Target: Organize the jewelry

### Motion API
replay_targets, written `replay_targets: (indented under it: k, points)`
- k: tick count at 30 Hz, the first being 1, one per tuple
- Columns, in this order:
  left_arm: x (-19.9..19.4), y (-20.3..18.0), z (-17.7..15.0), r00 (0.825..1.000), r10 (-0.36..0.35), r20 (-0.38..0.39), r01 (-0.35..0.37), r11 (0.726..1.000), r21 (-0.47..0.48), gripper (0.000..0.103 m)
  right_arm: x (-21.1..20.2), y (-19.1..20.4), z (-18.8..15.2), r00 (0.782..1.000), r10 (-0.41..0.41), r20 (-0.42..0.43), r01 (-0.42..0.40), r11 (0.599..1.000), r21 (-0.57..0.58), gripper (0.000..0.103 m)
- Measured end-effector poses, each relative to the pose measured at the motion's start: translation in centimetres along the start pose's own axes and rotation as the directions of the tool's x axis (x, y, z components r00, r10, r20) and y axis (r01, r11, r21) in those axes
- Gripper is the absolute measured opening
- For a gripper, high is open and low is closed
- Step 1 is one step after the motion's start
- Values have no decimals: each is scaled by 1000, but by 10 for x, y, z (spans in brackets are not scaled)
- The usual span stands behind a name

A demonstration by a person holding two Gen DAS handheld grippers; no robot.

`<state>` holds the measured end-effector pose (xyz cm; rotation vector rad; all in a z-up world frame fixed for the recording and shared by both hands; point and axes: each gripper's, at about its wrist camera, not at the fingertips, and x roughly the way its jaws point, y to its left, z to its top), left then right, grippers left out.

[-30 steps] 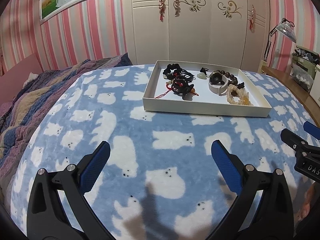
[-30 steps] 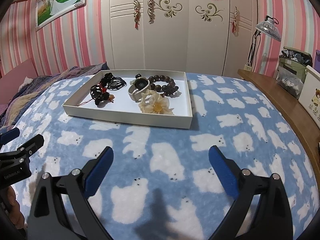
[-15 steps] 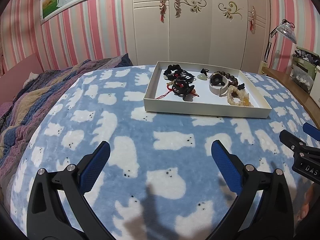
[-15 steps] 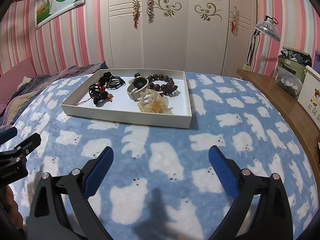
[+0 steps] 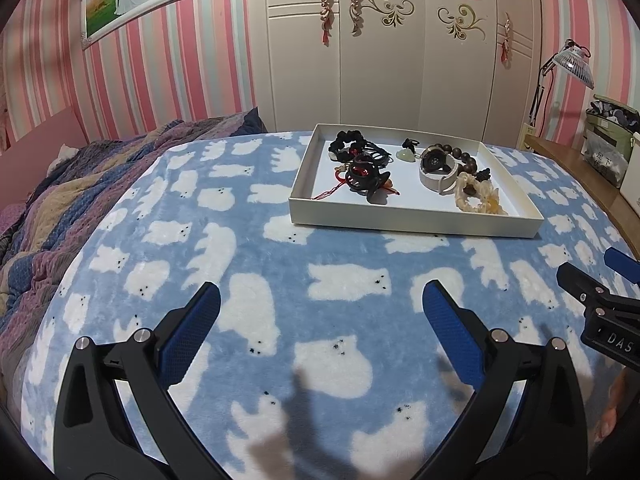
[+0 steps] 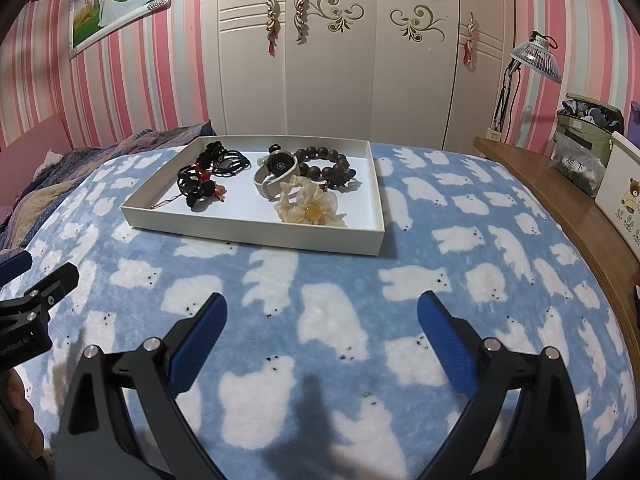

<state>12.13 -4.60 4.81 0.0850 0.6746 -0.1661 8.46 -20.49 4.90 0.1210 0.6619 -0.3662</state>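
A shallow white tray (image 5: 412, 224) (image 6: 248, 232) sits on the blue bear-print blanket. It holds black hair ties (image 6: 224, 164), a black and red corded charm (image 5: 364, 178) (image 6: 200, 188), a white-strapped watch (image 5: 436, 170) (image 6: 276, 172), a brown bead bracelet (image 6: 324, 164), a pale jade pendant (image 5: 405, 155) and a cream flower scrunchie (image 5: 478, 200) (image 6: 310, 208). My left gripper (image 5: 320, 300) and right gripper (image 6: 320, 308) are both open and empty, well short of the tray.
A striped quilt (image 5: 60, 200) lies at the left. A wooden shelf (image 6: 560, 200) at the right carries a lamp (image 6: 536, 56), a green bag (image 6: 584, 140) and a white box (image 6: 620, 192). White wardrobe doors (image 6: 332, 60) stand behind.
Both views have shifted very slightly; the tray and jewelry have not moved. Both grippers stay open.
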Motion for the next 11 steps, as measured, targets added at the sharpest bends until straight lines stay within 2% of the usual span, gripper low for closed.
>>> replay_targets:
  k: [5,11]
  points:
    - [4,2,0,1000,-14,-28,14,1000,-12,100,1,0,-2,1000,1,-1,-1,1000,0,96]
    - [4,2,-1,1000,-5,-27,5,1000,-12,100,2,0,-3,1000,1,-3,-1,1000,0,96]
